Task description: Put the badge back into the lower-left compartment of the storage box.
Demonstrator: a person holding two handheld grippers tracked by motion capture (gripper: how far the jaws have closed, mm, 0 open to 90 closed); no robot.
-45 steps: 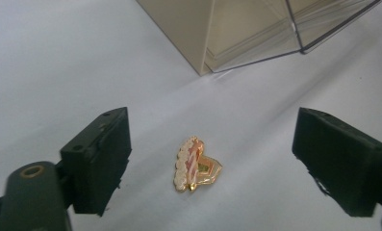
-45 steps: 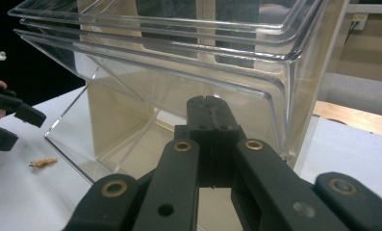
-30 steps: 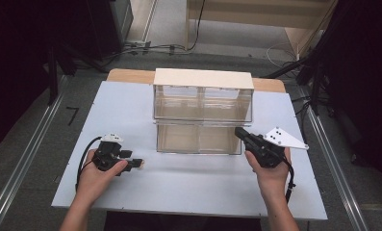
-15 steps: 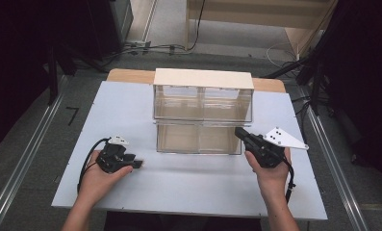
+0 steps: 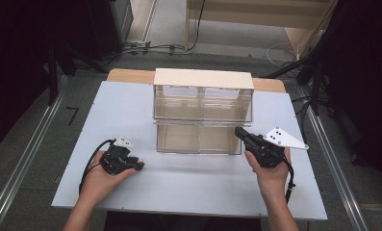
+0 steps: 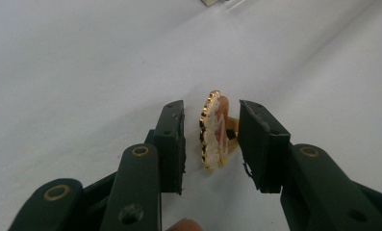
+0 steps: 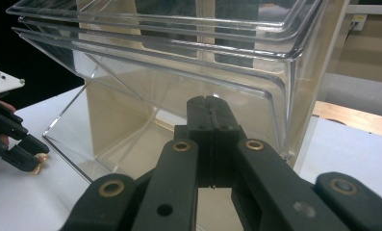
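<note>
On the near left of the white table (image 5: 188, 183), under my left hand (image 5: 95, 180): left gripper (image 6: 208, 139), jaws spread with a pad on each side of a small gold-rimmed brooch (image 6: 215, 130) — an oval piece with a pink-and-white face, standing on edge on the tabletop. The left pad stands clear of it; on the right I cannot tell whether the pad touches the fitting at its back. I judge the jaws are set this way to close across the thin dimension, the only hold such a flat item offers, and nothing is pinched yet. Near right, under my right hand (image 5: 270, 175): right gripper (image 7: 210, 113), jaws pressed together on nothing, tip just at the lower right corner of the open drawer (image 5: 198, 139). That drawer is clear plastic, pulled forward from the bottom row of the drawer cabinet (image 5: 203, 96) — I take it as standing open to receive the brooch, with my right tool parked beside it, perhaps to steady it. Farther back: the cabinet's two upper drawers pushed in, pale top panel. Beyond the table edge: grey floor (image 5: 169, 19) and loose cables (image 5: 150, 47).
</note>
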